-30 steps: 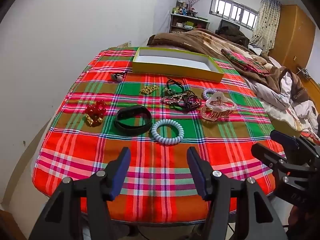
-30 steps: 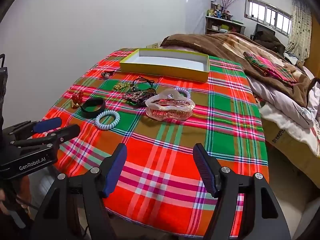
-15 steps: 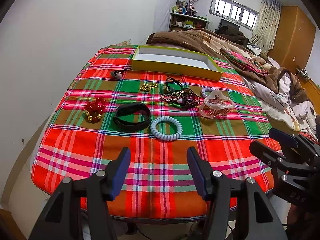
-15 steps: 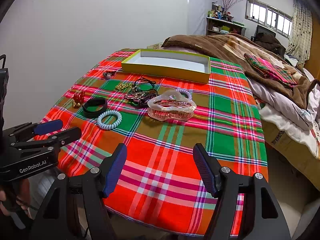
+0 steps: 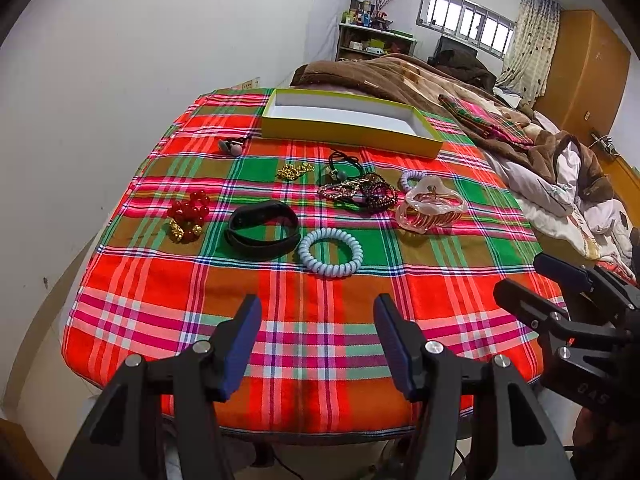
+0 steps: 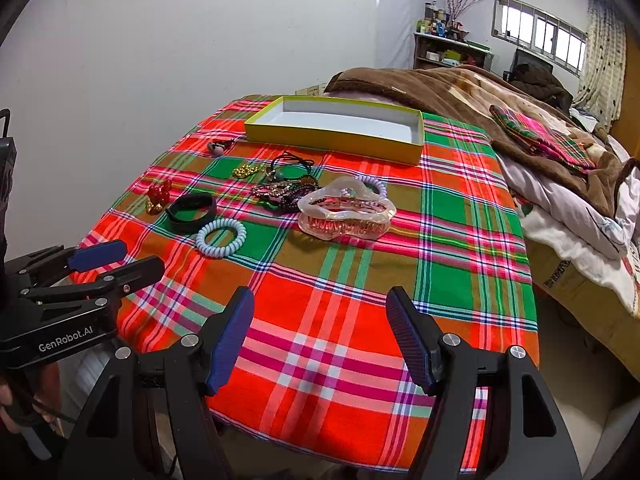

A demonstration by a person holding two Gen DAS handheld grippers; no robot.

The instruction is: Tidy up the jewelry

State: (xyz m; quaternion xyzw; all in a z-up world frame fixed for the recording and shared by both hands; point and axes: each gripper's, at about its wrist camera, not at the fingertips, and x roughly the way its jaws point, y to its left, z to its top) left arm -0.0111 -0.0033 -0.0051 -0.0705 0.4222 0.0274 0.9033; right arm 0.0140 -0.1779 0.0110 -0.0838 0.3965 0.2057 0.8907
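Jewelry lies on a plaid cloth: a pale blue coil tie (image 5: pixel 330 252) (image 6: pixel 221 237), a black band (image 5: pixel 262 230) (image 6: pixel 191 207), red and gold beads (image 5: pixel 187 216) (image 6: pixel 157 196), a gold chain (image 5: pixel 295 171), a dark bead tangle (image 5: pixel 360 192) (image 6: pixel 280 192) and a clear pink claw clip (image 5: pixel 430 204) (image 6: pixel 346 214). An empty yellow box (image 5: pixel 348 130) (image 6: pixel 332 140) stands at the far end. My left gripper (image 5: pixel 318 338) is open over the near edge. My right gripper (image 6: pixel 320 336) is open, to its right.
A white wall runs along the left. A bed with brown blankets (image 6: pixel 460 92) and bedding lies beyond and to the right of the table. A small grey piece (image 5: pixel 231 146) lies near the box's left corner. Shelves (image 5: pixel 374 42) and a window stand at the back.
Both grippers have drawn back and up slightly from the table; the jewelry looks a little farther. Both stay open and nothing on the cloth has moved.
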